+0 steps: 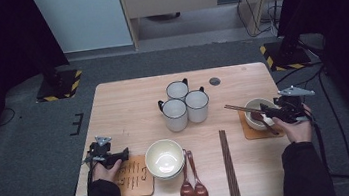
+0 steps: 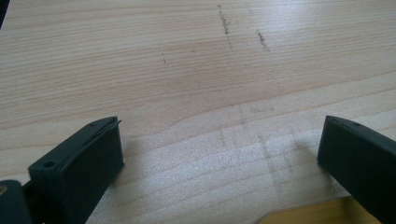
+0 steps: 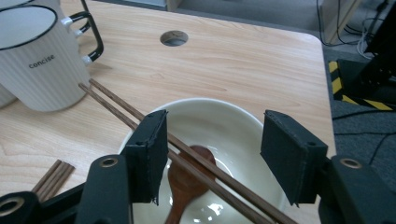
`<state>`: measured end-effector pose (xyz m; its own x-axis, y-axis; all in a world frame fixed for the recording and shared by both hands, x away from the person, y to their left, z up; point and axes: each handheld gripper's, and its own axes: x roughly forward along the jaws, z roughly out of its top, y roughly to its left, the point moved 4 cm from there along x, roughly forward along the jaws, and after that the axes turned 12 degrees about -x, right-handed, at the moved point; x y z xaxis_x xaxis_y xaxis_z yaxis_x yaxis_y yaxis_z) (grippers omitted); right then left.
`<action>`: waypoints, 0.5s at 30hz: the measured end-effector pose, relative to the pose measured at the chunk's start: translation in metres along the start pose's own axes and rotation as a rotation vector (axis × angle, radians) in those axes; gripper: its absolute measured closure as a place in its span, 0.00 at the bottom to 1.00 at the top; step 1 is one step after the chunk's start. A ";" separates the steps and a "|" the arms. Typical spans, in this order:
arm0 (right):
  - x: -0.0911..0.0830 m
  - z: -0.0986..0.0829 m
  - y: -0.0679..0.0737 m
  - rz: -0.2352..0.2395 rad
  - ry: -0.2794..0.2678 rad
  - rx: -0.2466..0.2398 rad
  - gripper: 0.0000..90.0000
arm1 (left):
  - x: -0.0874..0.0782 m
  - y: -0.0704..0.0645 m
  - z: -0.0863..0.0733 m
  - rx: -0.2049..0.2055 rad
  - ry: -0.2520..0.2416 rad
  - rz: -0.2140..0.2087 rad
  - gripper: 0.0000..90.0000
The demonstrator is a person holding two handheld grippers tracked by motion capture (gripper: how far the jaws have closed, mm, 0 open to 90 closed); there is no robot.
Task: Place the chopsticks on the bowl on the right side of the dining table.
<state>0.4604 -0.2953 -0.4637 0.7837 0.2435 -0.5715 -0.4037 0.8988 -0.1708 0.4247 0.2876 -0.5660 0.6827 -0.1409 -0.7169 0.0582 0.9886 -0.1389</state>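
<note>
OK, I'm looking at the right gripper (image 3: 212, 156) poised above the bowl (image 3: 233, 116) at the right side of the desk (image 1: 127, 98). Its fingers (image 3: 149, 149) are spread wide, nothing pinched. A pair of chopsticks (image 3: 140, 116) lies across the bowl's rim, passing between the fingers and running out toward the mugs; I can't tell whether the left finger touches them. A wooden spoon (image 3: 184, 179) sits inside the bowl, under the chopsticks. In the high view the bowl (image 1: 253, 106) rests on a coaster (image 1: 247, 132), the gripper (image 1: 285, 110) is at its right edge, and the chopstick tips (image 1: 236, 108) stick out left over the desk.

Left gripper (image 1: 106, 154) is parked at the desk's near-left, low to the surface, just beside a second coaster (image 1: 134, 176). From its own camera I see the fingers (image 2: 88, 158) spread apart over bare wood, holding nothing, with a coaster corner (image 2: 317, 214) at the bottom.

Rest of the layout: a second bowl (image 1: 163, 157) near centre, touching the left coaster; two spoons (image 1: 193, 186) just right of it; more chopsticks (image 1: 229, 167) lying further right, well apart from both grippers; three mugs (image 1: 183, 104) clustered mid-desk. One mug (image 3: 32, 56) reads "concise".
</note>
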 end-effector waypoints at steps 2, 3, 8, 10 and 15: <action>0.002 0.001 0.001 0.006 -0.005 0.001 0.46 | 0.000 0.000 0.000 0.000 0.000 0.000 0.00; 0.003 0.003 0.001 0.010 -0.005 -0.001 0.46 | 0.000 0.000 0.000 0.000 0.000 0.000 0.00; 0.010 0.007 0.003 0.007 0.000 -0.001 0.45 | 0.000 0.000 0.000 0.000 0.000 0.000 0.00; 0.015 0.008 0.003 -0.009 0.003 0.003 0.44 | 0.000 0.000 0.000 0.000 0.000 0.000 0.00; 0.022 0.005 0.001 -0.012 0.014 0.014 0.43 | 0.000 0.000 0.000 0.001 0.001 0.000 0.00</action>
<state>0.4798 -0.2876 -0.4724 0.7817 0.2275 -0.5807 -0.3876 0.9067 -0.1665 0.4247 0.2876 -0.5659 0.6821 -0.1410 -0.7175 0.0589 0.9886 -0.1383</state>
